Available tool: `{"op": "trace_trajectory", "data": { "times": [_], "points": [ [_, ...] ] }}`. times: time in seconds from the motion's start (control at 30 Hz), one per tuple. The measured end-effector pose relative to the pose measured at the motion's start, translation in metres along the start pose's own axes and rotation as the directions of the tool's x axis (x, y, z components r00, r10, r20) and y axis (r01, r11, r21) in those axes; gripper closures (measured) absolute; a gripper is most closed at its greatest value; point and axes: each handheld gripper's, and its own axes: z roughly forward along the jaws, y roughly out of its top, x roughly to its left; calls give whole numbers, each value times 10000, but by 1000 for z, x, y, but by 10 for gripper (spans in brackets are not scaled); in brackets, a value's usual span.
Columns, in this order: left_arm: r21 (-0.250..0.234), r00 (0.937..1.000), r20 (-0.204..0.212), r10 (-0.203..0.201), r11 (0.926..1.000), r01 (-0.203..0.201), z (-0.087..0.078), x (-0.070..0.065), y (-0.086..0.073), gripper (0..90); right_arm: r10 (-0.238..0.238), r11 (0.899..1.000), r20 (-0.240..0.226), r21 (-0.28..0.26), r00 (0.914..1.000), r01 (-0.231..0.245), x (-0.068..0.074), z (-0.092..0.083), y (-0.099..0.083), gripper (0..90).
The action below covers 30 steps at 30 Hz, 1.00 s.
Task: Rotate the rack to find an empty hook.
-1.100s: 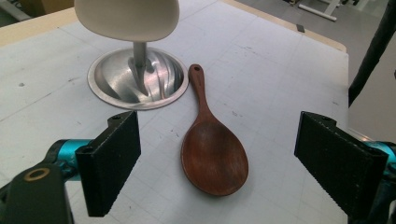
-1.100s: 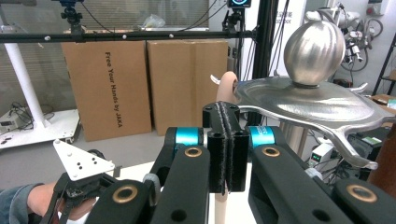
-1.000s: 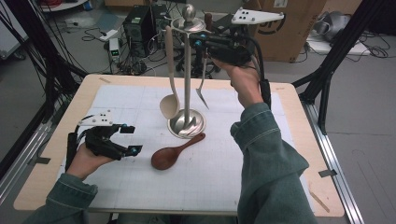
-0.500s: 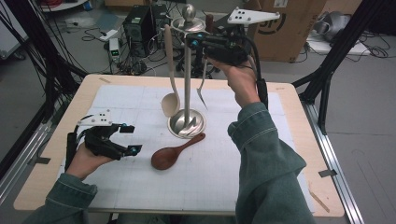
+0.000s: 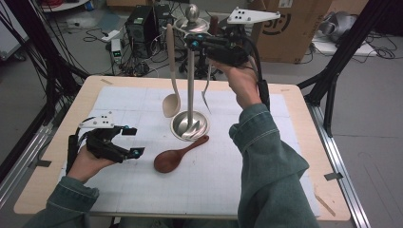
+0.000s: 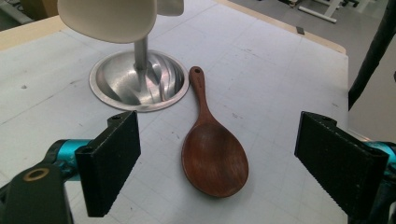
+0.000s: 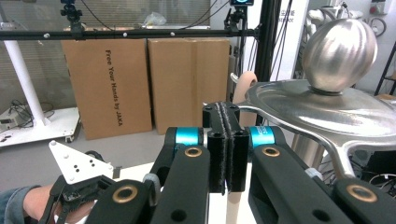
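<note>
The right gripper [image 5: 197, 43] is raised at the top of a metal utensil stand [image 5: 190, 124], its two black jaws pressed flat together [image 7: 225, 149]; whether anything thin is pinched between them cannot be told. Just beside the jaws sits the stand's round top plate [image 7: 322, 109] with its egg-shaped knob [image 7: 338, 49]. From that top hang a cream ladle [image 5: 170, 90] on one side of the pole and a slim metal utensil [image 5: 206, 90] on the other, just under the right hand [image 5: 242, 83]. The left gripper [image 5: 130, 141] rests low on the white mat [image 5: 266, 156] with its jaws spread wide and holding nothing, aimed toward the stand. In the left gripper view a dark wooden spoon [image 6: 212, 151] lies flat on the mat between the two jaws, apart from both. Its handle points at the stand's round base [image 6: 140, 86], ending just beside the rim. The cream ladle's bowl [image 6: 109, 18] hangs above that base. Cardboard boxes [image 7: 149, 84] stand beyond the table.
</note>
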Motion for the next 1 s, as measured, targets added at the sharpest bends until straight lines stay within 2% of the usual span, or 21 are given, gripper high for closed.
{"op": "trace_trajectory", "data": {
  "times": [0.37,0.67,0.87,1.0],
  "points": [
    [4,10000,-10,31,10000,-31,0,0,0,148,90,10000,-197,-2,9998,-90,1,-4,-7,889],
    [8,10000,-54,22,10000,-22,1,0,0,148,377,9993,-225,33,9990,-377,5,-22,-26,766],
    [102,10000,-26,11,9999,-10,4,-1,-1,146,726,9973,-305,161,9969,-721,10,-35,-49,635],
    [245,10000,0,84,9997,-84,7,-3,-1,141,969,9948,-68,313,9953,-967,12,-42,-66,541]
  ]
}}
